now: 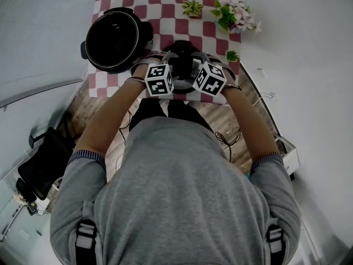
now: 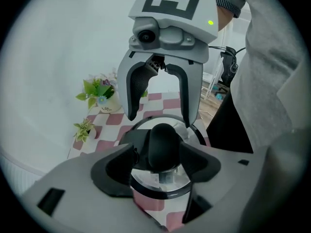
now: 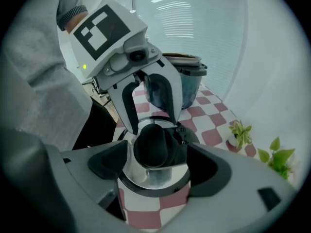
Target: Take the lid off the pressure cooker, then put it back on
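Left tongs [image 2: 159, 164] and right tongs [image 3: 158, 161] both gape astride the rounded black handle [image 2: 163, 143] of the shiny steel lid [image 2: 146, 184].

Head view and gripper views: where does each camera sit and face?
Head view: on the person's head, steeply down on the open pot, lid, left gripper and right gripper; shoulders, forearms show.
Left gripper view: on the left gripper, along its jaws across the lid's handle toward the right gripper; grey sleeve shows.
Right gripper view: on the right gripper, facing opposite, toward left gripper and pot; sleeve shows.
Shared: both gripper views show the handle between their jaws.
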Demonstrator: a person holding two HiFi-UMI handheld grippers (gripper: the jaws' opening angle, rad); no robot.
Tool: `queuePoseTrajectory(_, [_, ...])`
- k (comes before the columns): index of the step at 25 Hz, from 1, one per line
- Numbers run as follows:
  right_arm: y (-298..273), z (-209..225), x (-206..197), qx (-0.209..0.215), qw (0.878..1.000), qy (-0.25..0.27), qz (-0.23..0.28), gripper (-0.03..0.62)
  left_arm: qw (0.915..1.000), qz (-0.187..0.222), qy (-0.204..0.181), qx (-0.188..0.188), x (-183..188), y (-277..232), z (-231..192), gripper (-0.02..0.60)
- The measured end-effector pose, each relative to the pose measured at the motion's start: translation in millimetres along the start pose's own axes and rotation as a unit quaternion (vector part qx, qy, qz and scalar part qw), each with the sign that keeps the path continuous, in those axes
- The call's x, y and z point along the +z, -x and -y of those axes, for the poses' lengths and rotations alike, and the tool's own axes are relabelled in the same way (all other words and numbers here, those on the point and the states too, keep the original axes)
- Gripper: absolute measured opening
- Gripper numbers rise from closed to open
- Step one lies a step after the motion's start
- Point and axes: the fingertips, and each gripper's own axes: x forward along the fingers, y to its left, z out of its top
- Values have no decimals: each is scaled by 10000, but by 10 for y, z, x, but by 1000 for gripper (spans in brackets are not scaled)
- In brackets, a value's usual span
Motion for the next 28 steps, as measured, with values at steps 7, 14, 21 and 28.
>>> queuePoseTrajectory(7, [-274,-58,-172,100,9986,236,-469,377,9995,-233,-34,-206,-191,-198,22,318])
queuePoseTrajectory(14, [-430,-56,-234,203,9976,209,-621,356,9986,-354,22,-402,-301,-347,80,318])
queuePoseTrajectory(21, [-562,-87,-282,252,9961,309,-793,337,9971,-423,130,-624,-328,-429,136,318])
queuePoseTrajectory(28, [-610,-89,-300,218,9945,374,-956,300,9952,-502,180,-825,-367,-484,156,316])
